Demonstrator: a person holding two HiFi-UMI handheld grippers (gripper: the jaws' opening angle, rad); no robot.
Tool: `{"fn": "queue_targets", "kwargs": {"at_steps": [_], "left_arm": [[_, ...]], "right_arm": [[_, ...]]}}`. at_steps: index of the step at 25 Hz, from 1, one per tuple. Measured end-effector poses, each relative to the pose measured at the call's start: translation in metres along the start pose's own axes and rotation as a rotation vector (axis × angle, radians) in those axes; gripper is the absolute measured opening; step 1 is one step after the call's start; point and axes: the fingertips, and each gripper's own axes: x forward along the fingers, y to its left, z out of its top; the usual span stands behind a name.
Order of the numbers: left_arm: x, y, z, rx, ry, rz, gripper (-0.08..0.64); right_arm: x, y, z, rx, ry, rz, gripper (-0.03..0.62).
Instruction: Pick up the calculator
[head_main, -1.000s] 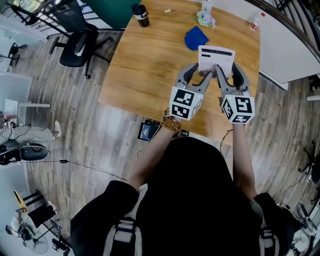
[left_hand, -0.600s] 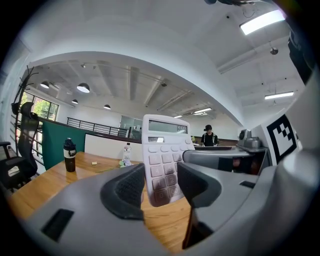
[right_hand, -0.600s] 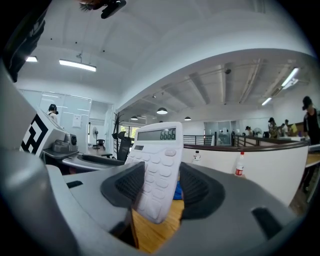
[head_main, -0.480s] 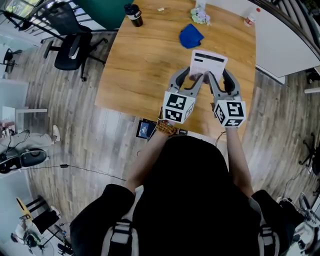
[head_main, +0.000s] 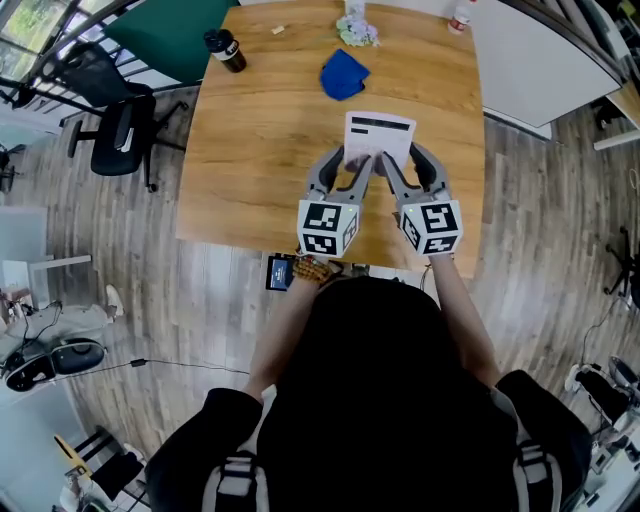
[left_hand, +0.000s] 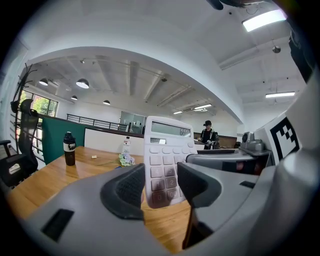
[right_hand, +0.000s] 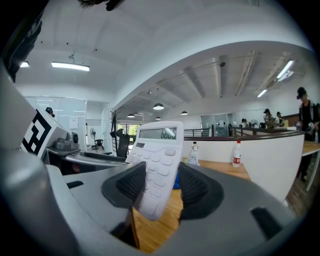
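A white calculator (head_main: 378, 138) with a dark display is held over the wooden table (head_main: 250, 150), keys toward me. My left gripper (head_main: 347, 166) grips its lower left part and my right gripper (head_main: 405, 166) its lower right part. In the left gripper view the calculator (left_hand: 167, 155) stands upright between the left gripper's (left_hand: 161, 187) dark pads, which press on it. In the right gripper view the calculator (right_hand: 157, 160) leans between the right gripper's (right_hand: 161, 187) pads. Those jaws have just been closing on it.
A blue cloth (head_main: 342, 75) lies beyond the calculator, with a crumpled wrapper (head_main: 357, 32) and a white bottle (head_main: 460, 18) at the table's far edge. A black bottle (head_main: 225, 48) stands at the far left corner. An office chair (head_main: 110, 135) stands left of the table.
Both grippers have sunk a little toward the table with the calculator still between them. The head view has shifted, so the table now sits more central.
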Motion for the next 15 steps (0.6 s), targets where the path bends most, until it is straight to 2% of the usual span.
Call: {"fn": "queue_targets", "kwargs": {"at_steps": [15], "left_arm": [[0.003, -0.019, -0.014, 0.004, 0.028, -0.023, 0.216]], "right_arm": [[-0.016, -0.012, -0.019, 0.040, 0.017, -0.004, 0.204]]}}
